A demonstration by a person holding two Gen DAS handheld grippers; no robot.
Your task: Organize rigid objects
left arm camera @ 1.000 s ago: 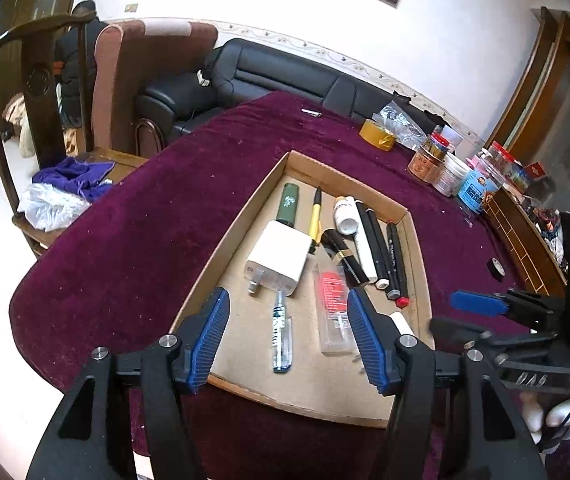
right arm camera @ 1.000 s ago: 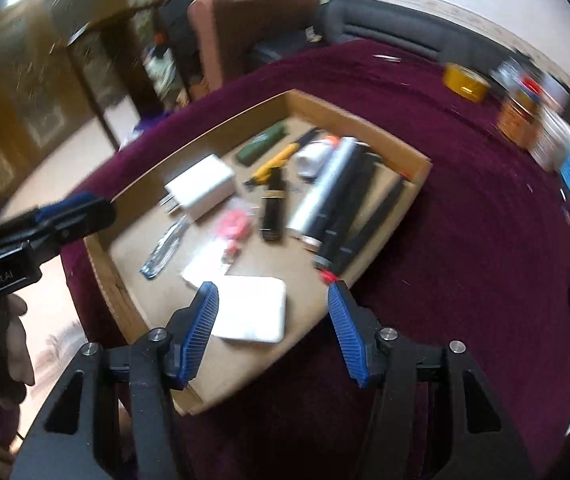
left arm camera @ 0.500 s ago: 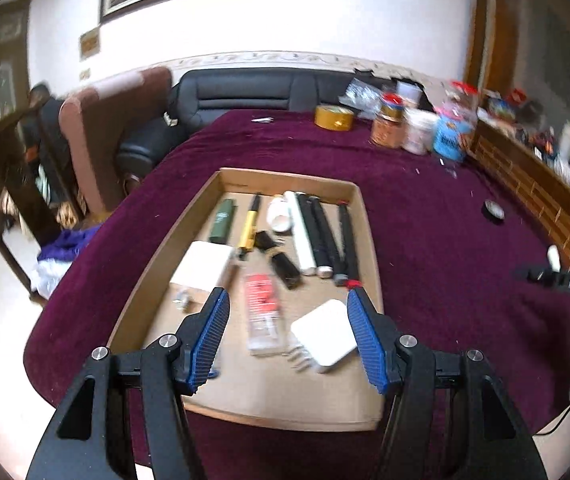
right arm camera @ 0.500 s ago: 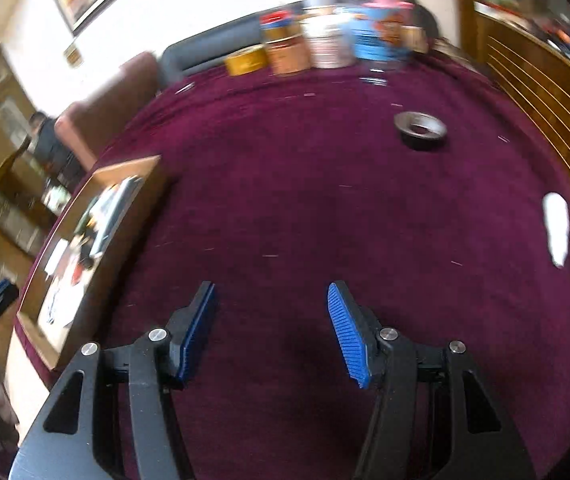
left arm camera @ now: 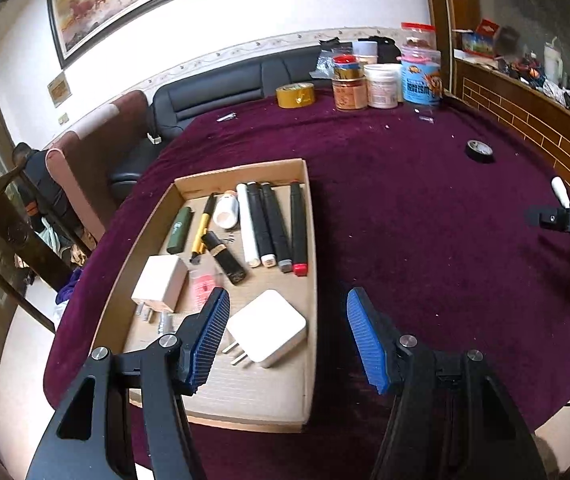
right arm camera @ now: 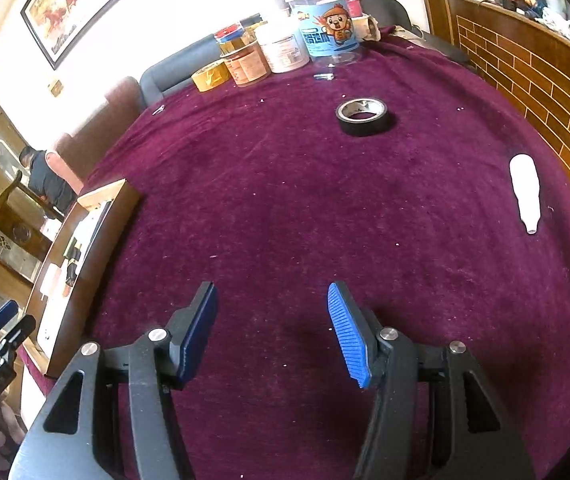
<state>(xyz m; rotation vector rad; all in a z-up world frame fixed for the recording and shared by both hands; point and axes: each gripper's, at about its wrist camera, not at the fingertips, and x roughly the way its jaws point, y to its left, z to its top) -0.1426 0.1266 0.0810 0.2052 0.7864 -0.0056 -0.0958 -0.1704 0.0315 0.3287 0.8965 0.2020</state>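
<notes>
In the left wrist view, the left claw (left arm camera: 288, 336) hangs open and empty over the cardboard tray (left arm camera: 311, 280), having swung toward its right edge. In the right wrist view, the right claw (right arm camera: 271, 332), open and empty, has left the tray for bare worktop (right arm camera: 285, 200); black tape roll (right arm camera: 361, 116) and what may be a white tube (right arm camera: 525, 192) await beyond.

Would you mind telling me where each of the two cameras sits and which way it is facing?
Left wrist: behind the open left gripper, looking down at the cardboard tray and a white charger; the right gripper shows at the edge.
Right wrist: behind the open right gripper, over bare purple cloth, facing black tape and a white bottle.
Shared: tray, tape, bottle, jars.
</notes>
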